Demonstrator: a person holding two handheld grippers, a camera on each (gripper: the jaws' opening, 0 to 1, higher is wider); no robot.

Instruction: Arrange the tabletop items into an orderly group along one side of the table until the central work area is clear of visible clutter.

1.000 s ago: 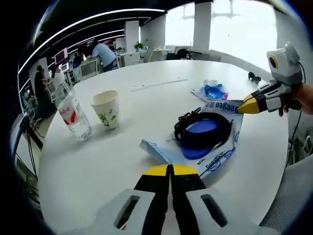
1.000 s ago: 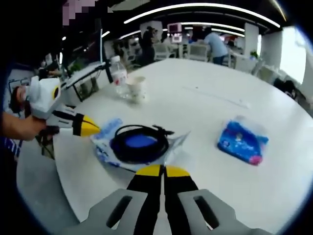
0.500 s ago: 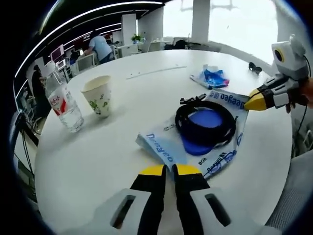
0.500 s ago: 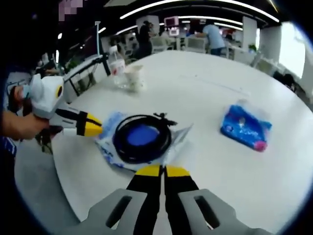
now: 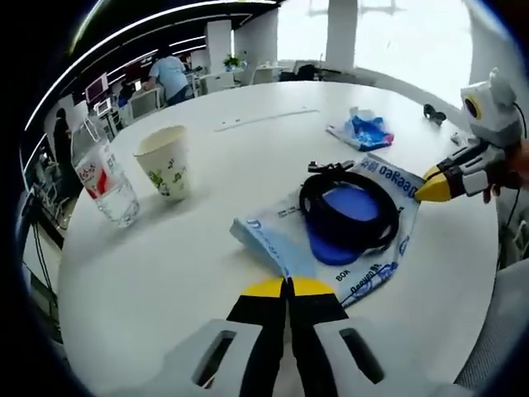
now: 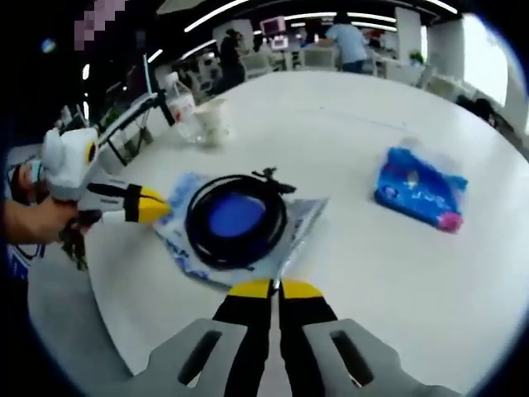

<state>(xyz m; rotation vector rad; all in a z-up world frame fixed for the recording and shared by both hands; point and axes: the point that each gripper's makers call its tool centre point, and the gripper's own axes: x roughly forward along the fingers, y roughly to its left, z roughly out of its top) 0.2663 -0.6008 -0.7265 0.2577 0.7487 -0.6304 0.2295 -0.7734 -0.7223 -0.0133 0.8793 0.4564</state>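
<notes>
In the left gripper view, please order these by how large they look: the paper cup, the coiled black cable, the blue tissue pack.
1. coiled black cable, largest, also nearest to the camera.
2. paper cup.
3. blue tissue pack, smallest, but farthest away, so its real size is unsure.

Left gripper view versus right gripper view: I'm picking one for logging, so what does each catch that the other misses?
The left gripper view alone reads the bottle's red label and the cup's leaf print. The right gripper view alone shows the blue tissue pack large. Both share the coiled black cable on the printed bag, the white table, and both grippers, left and right, with jaws together.
</notes>
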